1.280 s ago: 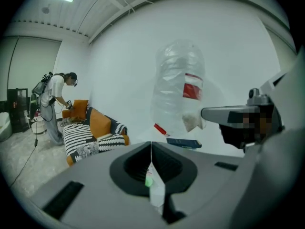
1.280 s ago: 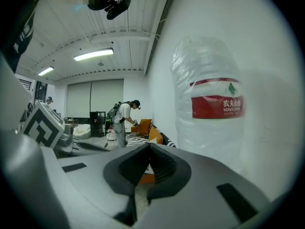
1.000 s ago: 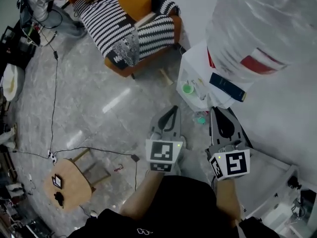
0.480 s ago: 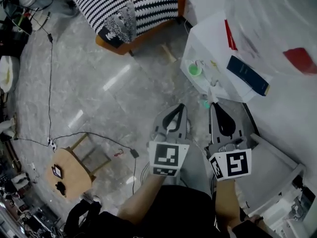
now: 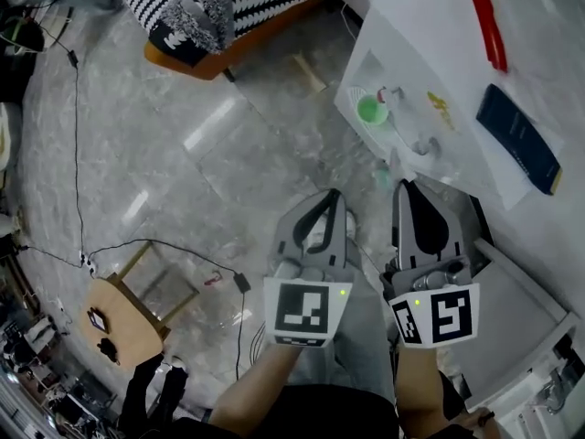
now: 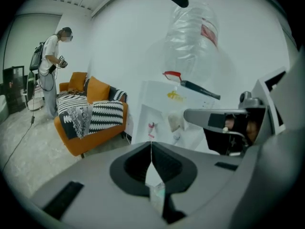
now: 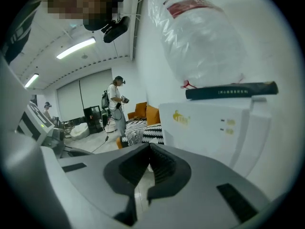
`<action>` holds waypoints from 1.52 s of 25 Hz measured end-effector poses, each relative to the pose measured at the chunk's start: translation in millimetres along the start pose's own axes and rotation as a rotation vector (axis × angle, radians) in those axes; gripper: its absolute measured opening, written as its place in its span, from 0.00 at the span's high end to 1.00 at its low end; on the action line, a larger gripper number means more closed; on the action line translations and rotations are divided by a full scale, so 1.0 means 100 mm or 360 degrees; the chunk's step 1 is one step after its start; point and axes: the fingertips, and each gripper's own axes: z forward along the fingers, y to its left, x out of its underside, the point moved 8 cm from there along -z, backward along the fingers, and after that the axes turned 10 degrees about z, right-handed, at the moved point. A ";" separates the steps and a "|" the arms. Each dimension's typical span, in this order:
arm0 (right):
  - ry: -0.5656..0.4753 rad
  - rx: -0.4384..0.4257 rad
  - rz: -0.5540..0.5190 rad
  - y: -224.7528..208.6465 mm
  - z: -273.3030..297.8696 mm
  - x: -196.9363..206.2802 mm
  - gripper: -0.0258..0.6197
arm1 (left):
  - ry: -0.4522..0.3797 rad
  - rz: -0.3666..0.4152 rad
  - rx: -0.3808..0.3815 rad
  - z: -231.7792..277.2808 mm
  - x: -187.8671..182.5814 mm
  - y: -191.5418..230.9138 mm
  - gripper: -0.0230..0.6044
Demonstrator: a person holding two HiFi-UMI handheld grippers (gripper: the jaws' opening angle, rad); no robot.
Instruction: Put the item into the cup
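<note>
A white water dispenser (image 5: 430,108) stands ahead on the right, with a round green cup (image 5: 369,110) in its tap recess. Across its top lies a dark blue flat item (image 5: 518,149), also seen in the left gripper view (image 6: 200,90) and the right gripper view (image 7: 231,91). My left gripper (image 5: 331,196) hangs over the floor short of the dispenser, jaws shut and empty (image 6: 151,144). My right gripper (image 5: 407,187) is beside it, close to the dispenser's foot, also shut on nothing (image 7: 148,147).
A large clear water bottle (image 6: 193,37) tops the dispenser. An orange sofa with striped blankets (image 5: 210,7) is at the far left. A wooden stool (image 5: 119,314) and cables (image 5: 155,245) are on the marble floor. A white frame (image 5: 512,327) is at right. A person (image 6: 50,70) stands far off.
The dispenser has grown nearer in the head view and slid toward the upper right; the sofa has slipped to the top edge. Both grippers stayed shut, side by side.
</note>
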 end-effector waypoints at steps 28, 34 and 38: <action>0.0123 0.0450 -0.0226 -0.57 1.47 1.10 0.94 | 0.0124 -0.0095 -0.0063 0.45 0.63 0.42 0.94; 0.0203 0.0490 -0.0328 -0.68 1.67 1.28 0.94 | 0.0133 -0.0080 -0.0055 0.45 0.69 0.42 0.94; 0.0228 0.0528 -0.0350 -0.77 1.72 1.33 0.94 | 0.0157 -0.0069 -0.0052 0.44 0.74 0.42 0.94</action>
